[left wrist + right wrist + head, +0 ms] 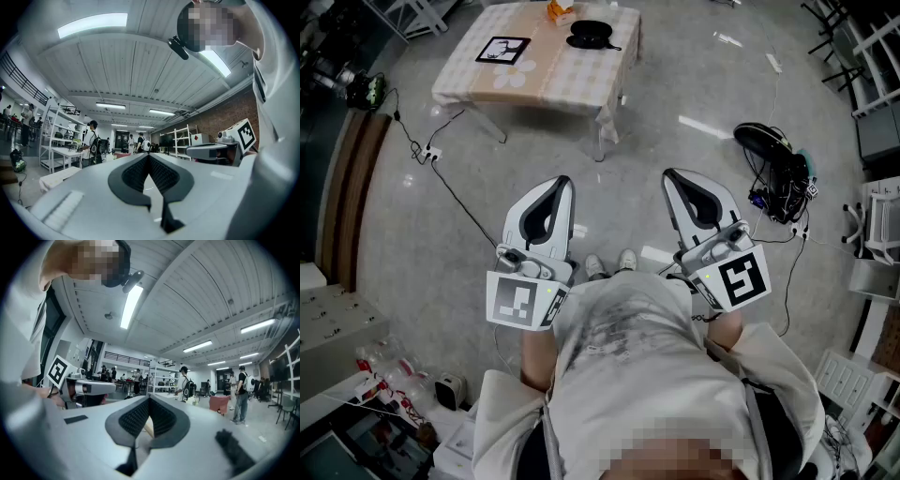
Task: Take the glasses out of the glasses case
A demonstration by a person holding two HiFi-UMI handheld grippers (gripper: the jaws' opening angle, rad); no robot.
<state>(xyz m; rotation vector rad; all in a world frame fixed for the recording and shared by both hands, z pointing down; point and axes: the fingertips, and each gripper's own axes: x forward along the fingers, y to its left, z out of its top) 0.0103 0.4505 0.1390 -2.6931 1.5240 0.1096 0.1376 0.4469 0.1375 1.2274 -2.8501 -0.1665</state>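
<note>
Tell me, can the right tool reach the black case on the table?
Probably not: the right tool is held near the body, while the black case lies on the table far ahead.

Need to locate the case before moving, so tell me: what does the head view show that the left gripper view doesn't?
Only the head view shows the table across the floor, with the black glasses case lying on it. Only the left gripper view shows the ceiling lights, shelving and people standing in the background. Both show the left gripper, shut and empty, and the right gripper beside it.
</note>
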